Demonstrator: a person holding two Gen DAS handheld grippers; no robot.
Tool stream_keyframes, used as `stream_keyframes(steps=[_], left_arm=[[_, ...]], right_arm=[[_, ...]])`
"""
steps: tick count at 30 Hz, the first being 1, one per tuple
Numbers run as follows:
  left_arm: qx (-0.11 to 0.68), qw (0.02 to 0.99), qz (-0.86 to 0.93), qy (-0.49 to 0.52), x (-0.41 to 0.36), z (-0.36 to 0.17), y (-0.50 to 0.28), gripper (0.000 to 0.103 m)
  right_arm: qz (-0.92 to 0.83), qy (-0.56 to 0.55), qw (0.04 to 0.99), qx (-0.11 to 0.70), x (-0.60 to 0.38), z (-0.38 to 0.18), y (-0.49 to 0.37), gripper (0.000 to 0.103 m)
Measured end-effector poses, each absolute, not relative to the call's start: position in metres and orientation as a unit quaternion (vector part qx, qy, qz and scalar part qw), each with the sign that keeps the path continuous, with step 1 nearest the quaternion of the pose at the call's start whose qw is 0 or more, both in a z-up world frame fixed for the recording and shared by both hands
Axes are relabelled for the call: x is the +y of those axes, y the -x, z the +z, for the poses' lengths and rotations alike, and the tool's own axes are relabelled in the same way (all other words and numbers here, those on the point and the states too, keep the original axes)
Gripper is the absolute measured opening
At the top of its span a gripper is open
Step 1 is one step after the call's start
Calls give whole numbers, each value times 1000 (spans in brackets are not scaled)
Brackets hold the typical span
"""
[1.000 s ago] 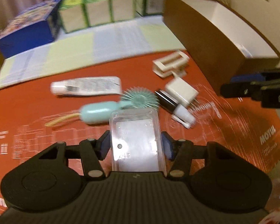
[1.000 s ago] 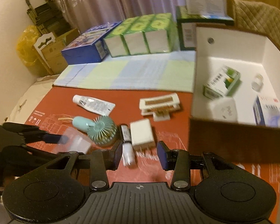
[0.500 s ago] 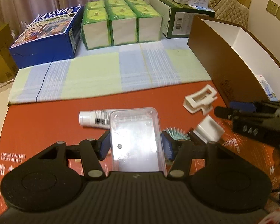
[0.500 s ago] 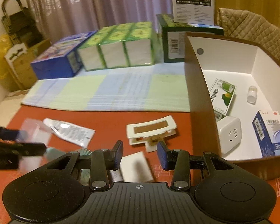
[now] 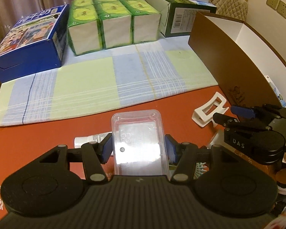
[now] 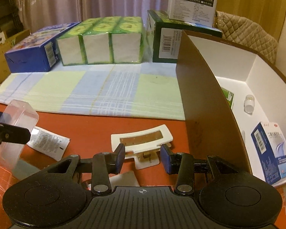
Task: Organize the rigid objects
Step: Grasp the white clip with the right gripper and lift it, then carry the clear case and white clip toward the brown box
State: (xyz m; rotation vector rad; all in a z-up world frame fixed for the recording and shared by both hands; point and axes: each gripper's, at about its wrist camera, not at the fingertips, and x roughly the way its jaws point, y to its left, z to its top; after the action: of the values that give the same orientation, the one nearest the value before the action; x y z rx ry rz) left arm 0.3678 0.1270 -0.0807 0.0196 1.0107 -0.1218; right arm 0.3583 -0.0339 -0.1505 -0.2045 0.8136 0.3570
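Observation:
My left gripper [image 5: 138,148] is shut on a clear plastic box [image 5: 138,143] and holds it above the red mat; the box also shows at the left of the right wrist view [image 6: 15,131]. My right gripper [image 6: 143,157] is open and empty, just in front of a white hair clip [image 6: 143,139], which also shows in the left wrist view [image 5: 209,110]. A white tube [image 6: 45,140] lies left of the clip. The brown box with white inside [image 6: 200,105] stands at the right, holding a blue carton [image 6: 270,152], a small bottle [image 6: 248,103] and a green carton [image 6: 228,96].
A checked cloth [image 5: 108,80] covers the far part of the table. Behind it stand a blue box [image 5: 30,40], green tissue packs [image 5: 112,19] and a dark green carton [image 5: 181,13]. A white block [image 6: 124,178] and a teal fan [image 5: 199,168] lie partly hidden under the grippers.
My left gripper has lifted and tilted up with the clear box, so the fan and charger dropped out of sight. My right gripper moved forward to the white hair clip.

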Motion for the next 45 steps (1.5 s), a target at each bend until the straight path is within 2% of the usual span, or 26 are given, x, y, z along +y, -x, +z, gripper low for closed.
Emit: stream_keyframes(steps=[15, 20, 45], left_arm=[[493, 867, -69, -10, 131, -89, -389, 53], [493, 868, -65, -8, 132, -89, -391, 53], [500, 864, -61, -8, 127, -96, -400, 53]], right_arm=[[241, 128, 873, 403, -22, -152, -357, 38], [199, 151, 882, 399, -26, -151, -361, 38], [228, 115, 878, 405, -23, -159, -376, 38]])
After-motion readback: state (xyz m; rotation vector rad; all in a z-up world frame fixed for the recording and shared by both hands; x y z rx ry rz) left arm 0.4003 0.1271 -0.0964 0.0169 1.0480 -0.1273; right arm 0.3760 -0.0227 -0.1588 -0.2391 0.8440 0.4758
